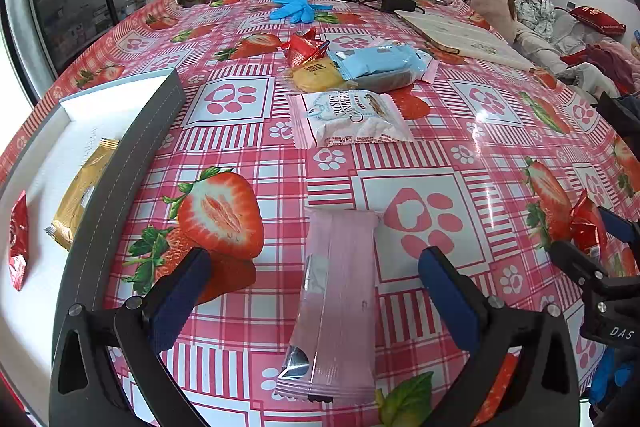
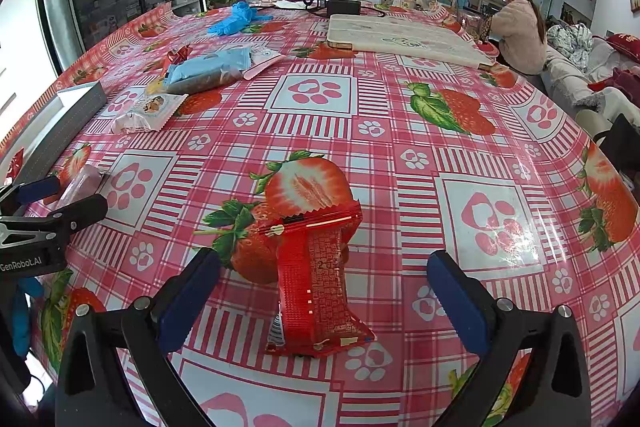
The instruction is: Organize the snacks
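Observation:
A pink snack bar [image 1: 338, 303] lies flat on the strawberry tablecloth between the wide-apart fingers of my left gripper [image 1: 316, 291], which is open and not touching it. A red snack packet [image 2: 316, 279] lies between the spread fingers of my right gripper [image 2: 324, 291], also open. The same red packet [image 1: 586, 223] shows at the right of the left wrist view by the right gripper. A grey-walled white box [image 1: 132, 155] at the left holds a gold packet [image 1: 82, 191] and a red packet [image 1: 18, 239].
Farther back lie a white cranberry packet [image 1: 352, 119], a yellow cake [image 1: 316, 77], a blue packet [image 1: 384, 61] and a red candy wrapper [image 1: 304, 47]. Blue gloves [image 1: 292, 5], a white board [image 1: 460, 37] and cables sit beyond. A person [image 1: 494, 3] sits at the far right.

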